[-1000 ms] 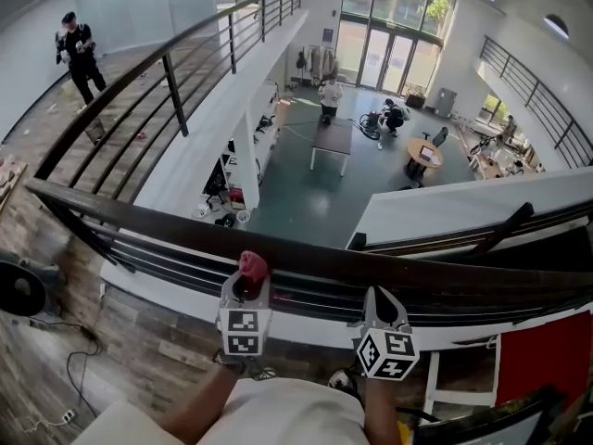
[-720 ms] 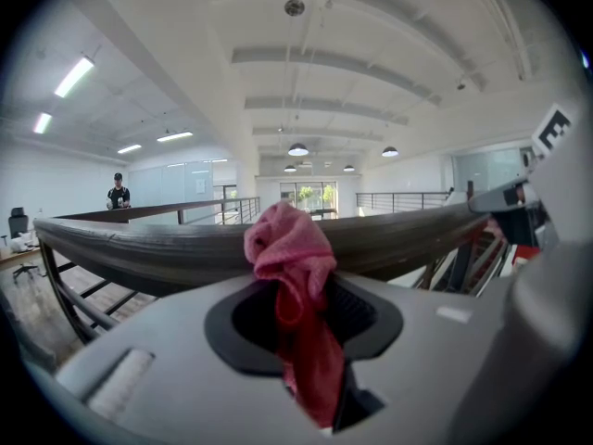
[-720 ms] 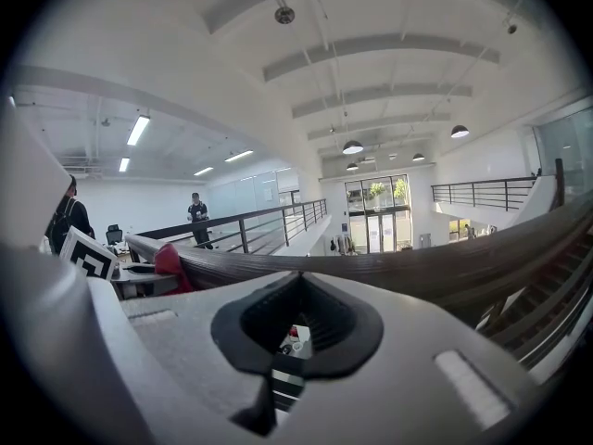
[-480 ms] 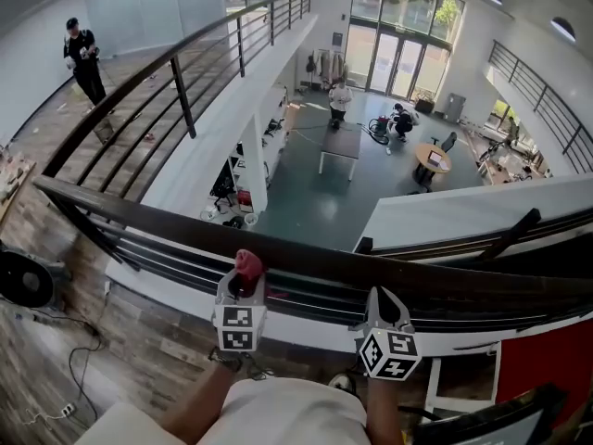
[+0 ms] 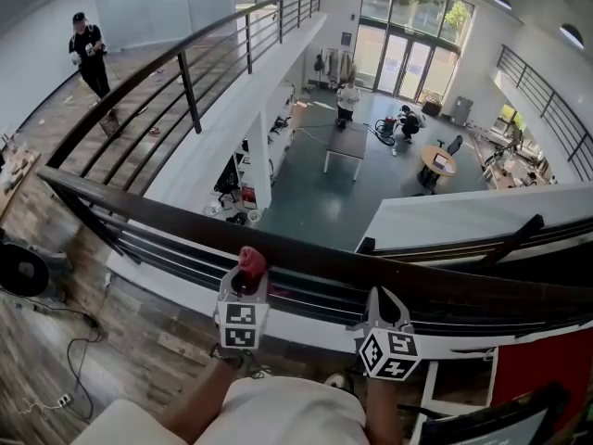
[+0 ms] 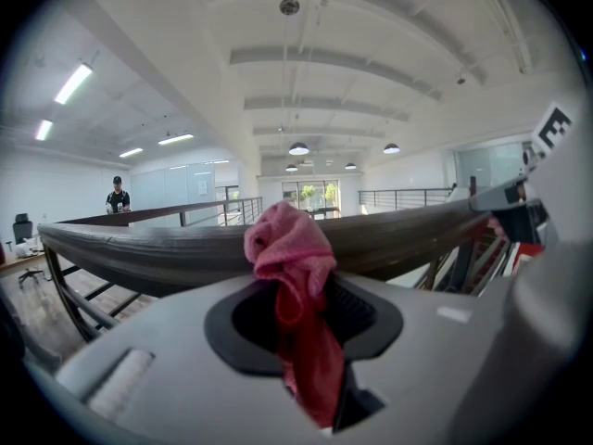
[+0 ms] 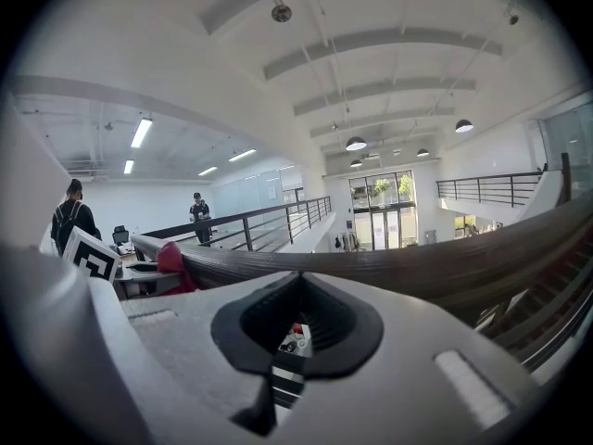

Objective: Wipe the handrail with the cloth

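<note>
your left tool (image 5: 246, 284) is clamped on the pink cloth (image 5: 251, 261), and the cloth's bunched top sits at the near edge of the dark handrail (image 5: 463, 284) (it looks to be touching, though the angle leaves that unsure). your right tool (image 5: 383, 306) has its jaws together on nothing and sits just beside the rail, further right. no stretch looks any different from the rest, so i'd judge the wiping barely begun, with the long run on either side left to do.
</note>
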### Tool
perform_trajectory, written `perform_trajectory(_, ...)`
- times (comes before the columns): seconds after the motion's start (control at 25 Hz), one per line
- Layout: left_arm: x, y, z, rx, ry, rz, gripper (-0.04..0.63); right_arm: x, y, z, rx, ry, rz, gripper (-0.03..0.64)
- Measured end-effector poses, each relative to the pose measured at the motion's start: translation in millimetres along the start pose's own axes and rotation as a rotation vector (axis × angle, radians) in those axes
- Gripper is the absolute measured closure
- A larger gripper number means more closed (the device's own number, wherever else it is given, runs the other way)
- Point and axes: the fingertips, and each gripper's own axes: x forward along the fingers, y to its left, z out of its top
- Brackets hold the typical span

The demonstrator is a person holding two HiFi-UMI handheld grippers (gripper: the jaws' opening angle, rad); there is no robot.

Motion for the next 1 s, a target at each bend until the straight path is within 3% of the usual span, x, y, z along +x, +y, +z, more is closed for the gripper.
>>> perform_trajectory(1.0, -1.9, -10.0, 2.1, -0.018, 0.010, 0.036, 0.472, 1.2, -16.3, -7.8, 0.012, 0.030, 0.038, 0.613)
